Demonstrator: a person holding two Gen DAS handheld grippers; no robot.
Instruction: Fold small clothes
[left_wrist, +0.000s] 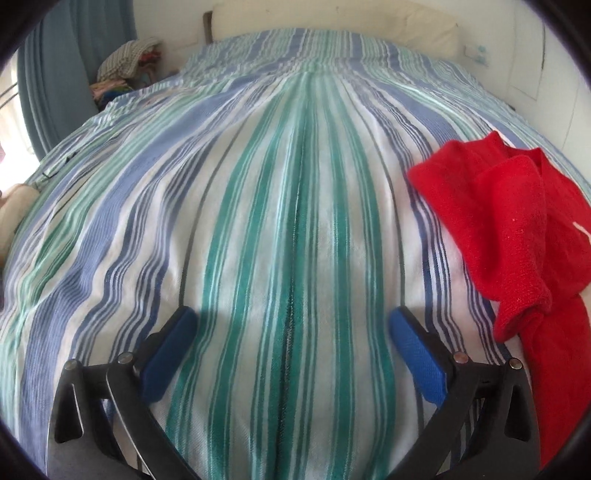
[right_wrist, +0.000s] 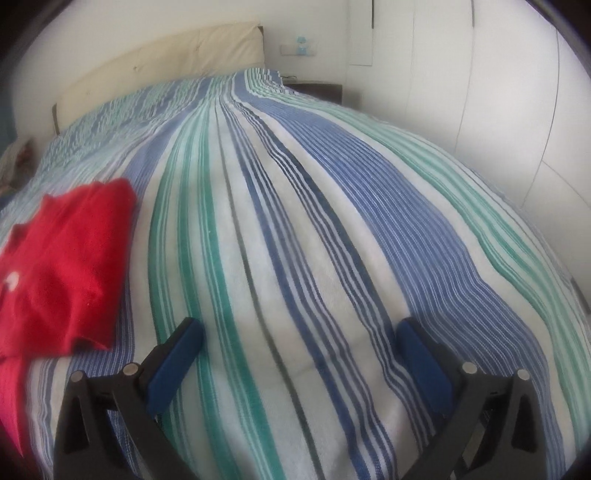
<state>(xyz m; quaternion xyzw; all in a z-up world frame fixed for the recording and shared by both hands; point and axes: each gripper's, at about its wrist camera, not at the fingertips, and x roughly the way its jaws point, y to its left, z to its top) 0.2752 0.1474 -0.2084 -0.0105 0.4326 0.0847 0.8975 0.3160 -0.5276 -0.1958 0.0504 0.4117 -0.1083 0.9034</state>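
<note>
While the left gripper (left_wrist: 291, 325) and right gripper (right_wrist: 301, 336) hang spread wide and empty over the striped bedspread (left_wrist: 258, 206), the rumpled red garment (left_wrist: 517, 240) lies between them, so each should pinch one outer edge and draw it flat.

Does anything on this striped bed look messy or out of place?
Only the red knit garment: it lies bunched and unevenly folded on the blue-and-green striped bedspread, one end twisted into a knot-like wad. Nothing looks spilled or damaged.
</note>
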